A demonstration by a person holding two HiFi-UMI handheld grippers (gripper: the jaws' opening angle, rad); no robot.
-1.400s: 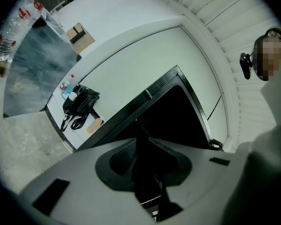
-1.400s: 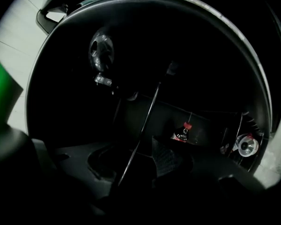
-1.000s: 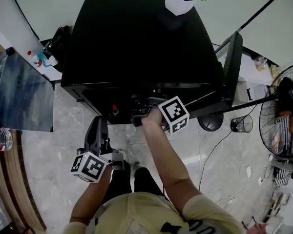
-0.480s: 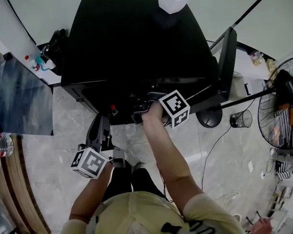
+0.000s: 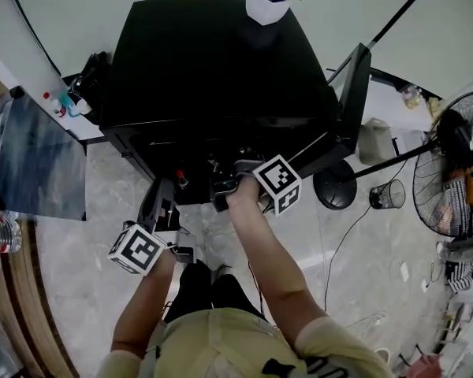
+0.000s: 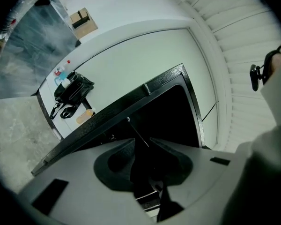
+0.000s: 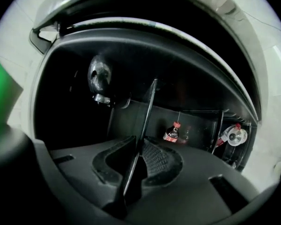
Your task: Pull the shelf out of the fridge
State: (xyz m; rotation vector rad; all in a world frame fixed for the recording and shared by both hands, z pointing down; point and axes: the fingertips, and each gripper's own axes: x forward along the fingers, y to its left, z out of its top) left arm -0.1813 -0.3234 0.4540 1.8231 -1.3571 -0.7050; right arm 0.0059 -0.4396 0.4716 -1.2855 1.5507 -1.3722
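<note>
Grippers first, nearest the person. The left gripper (image 6: pixel 141 143) hangs short of the black fridge (image 5: pixel 213 61), outside its open front. Its fingers stand apart and have just been opening wider. Nothing is between them, only the dark opening ahead.

The right gripper (image 7: pixel 139 149) reaches into the mouth of the cabinet. Its fingers have just been closing and are now clamped on the front edge of the shelf (image 7: pixel 149 108). The shelf is a thin panel seen edge-on, running straight away from the fingertips into the fridge.

Beyond the fingertips and a little right, a red-capped cola bottle (image 7: pixel 171 133) stands deeper in. Farther right is a second bottle (image 7: pixel 232 135); I cannot tell whether it sits in the cabinet or in the open door (image 5: pixel 353 93). Past everything, a white flower pot (image 5: pixel 266 6) stands on the fridge top.
</note>
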